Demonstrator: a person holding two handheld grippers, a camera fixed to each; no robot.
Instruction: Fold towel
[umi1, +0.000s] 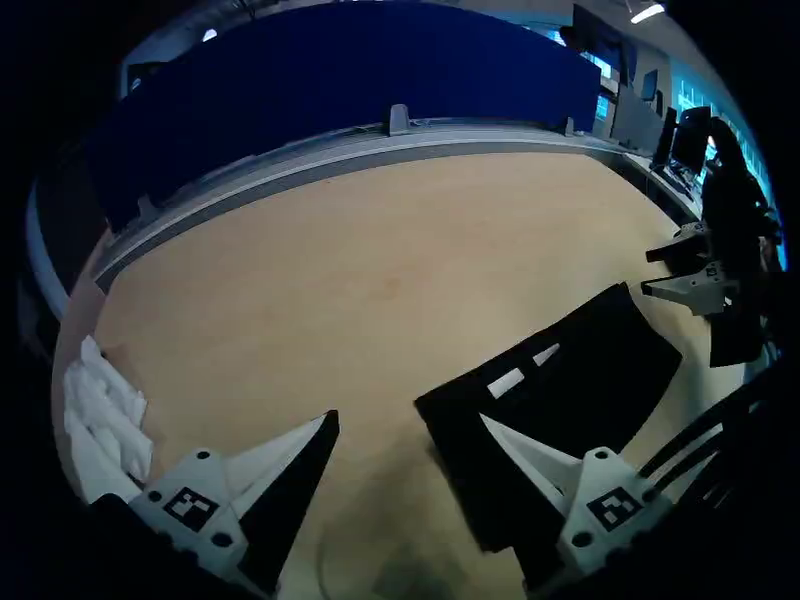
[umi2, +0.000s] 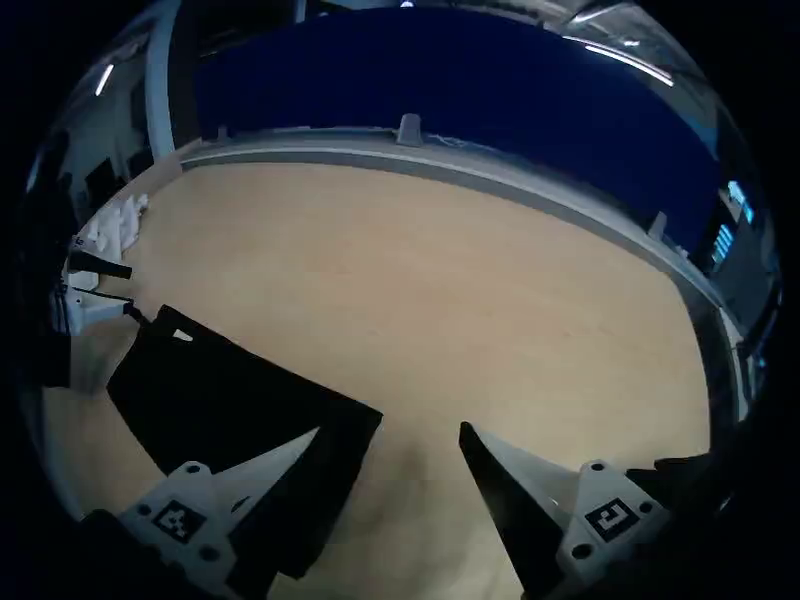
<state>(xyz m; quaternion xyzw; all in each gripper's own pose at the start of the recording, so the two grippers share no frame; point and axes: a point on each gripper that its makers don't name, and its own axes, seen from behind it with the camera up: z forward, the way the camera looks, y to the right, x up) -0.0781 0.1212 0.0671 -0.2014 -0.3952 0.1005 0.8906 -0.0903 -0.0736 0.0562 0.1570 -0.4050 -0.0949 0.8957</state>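
While the left claw (umi1: 409, 417) hung low over the pale wooden bench (umi1: 380, 250) in the left gripper view, its two fingers stood wide apart and held nothing. A black towel (umi1: 600, 370) lay flat on the bench to the right of centre, with two small white patches on it. The claw's right finger (umi1: 530, 455) overlapped the towel's near part, though whether it touched could not be told. Just past the towel's far right side the right claw (umi1: 645, 272) hovered with its fingers parted, a dark sleeve behind it. A pile of white cloths (umi1: 100, 420) sat at the bench's left edge, and a blue partition (umi1: 350, 80) ran along the far side. In the right gripper view, the right claw (umi2: 390, 428) was spread open and empty above the bench (umi2: 450, 280). The towel (umi2: 230, 390) lay at the lower left, its near corner behind the claw's left finger (umi2: 265, 462); contact could not be told. Beside the towel's far corner the left claw (umi2: 132, 292) showed with its fingers apart. The white cloths (umi2: 115, 225) lay just beyond it, and the blue partition (umi2: 450, 80) crossed the back.
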